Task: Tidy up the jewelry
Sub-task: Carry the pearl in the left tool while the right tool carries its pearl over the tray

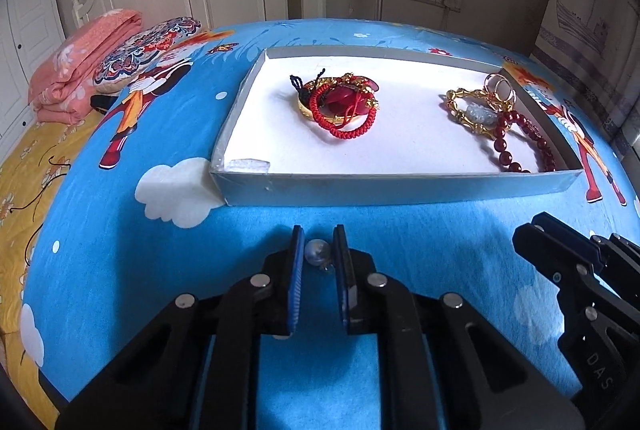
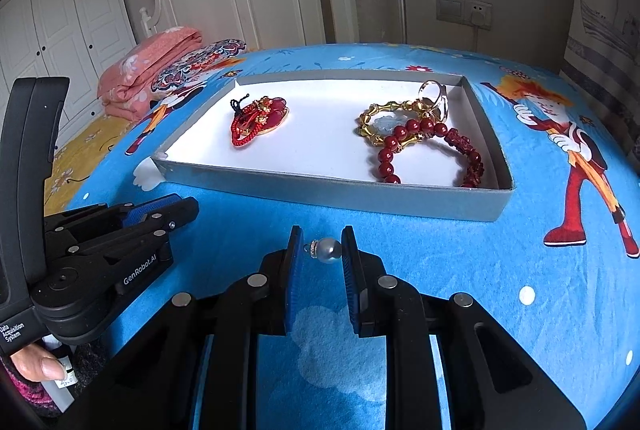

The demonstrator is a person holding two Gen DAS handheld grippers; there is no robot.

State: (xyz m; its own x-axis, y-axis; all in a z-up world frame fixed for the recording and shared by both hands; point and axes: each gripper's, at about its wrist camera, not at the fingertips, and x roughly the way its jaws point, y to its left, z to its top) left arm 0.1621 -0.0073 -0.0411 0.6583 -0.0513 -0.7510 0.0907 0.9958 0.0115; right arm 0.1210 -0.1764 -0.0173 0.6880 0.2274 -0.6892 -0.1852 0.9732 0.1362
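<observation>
Both grippers' fingers pinch a pearl bead: left gripper (image 1: 319,250) on one bead (image 1: 317,253), right gripper (image 2: 322,250) on another (image 2: 329,251), over the blue bed sheet (image 1: 120,222). At 12 o'clock, the tray (image 1: 400,186) holds red and gold bracelets (image 1: 340,102).

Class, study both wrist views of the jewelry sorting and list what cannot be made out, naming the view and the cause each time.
- Left wrist view: whether the left gripper pads press the pearl bead; too small.
- Right wrist view: whether the right gripper grips its pearl bead; a gap shows on one side.
- Right wrist view: the hand; cut off by the edge.
- Both views: pieces in the red tangle; overlapping.
</observation>
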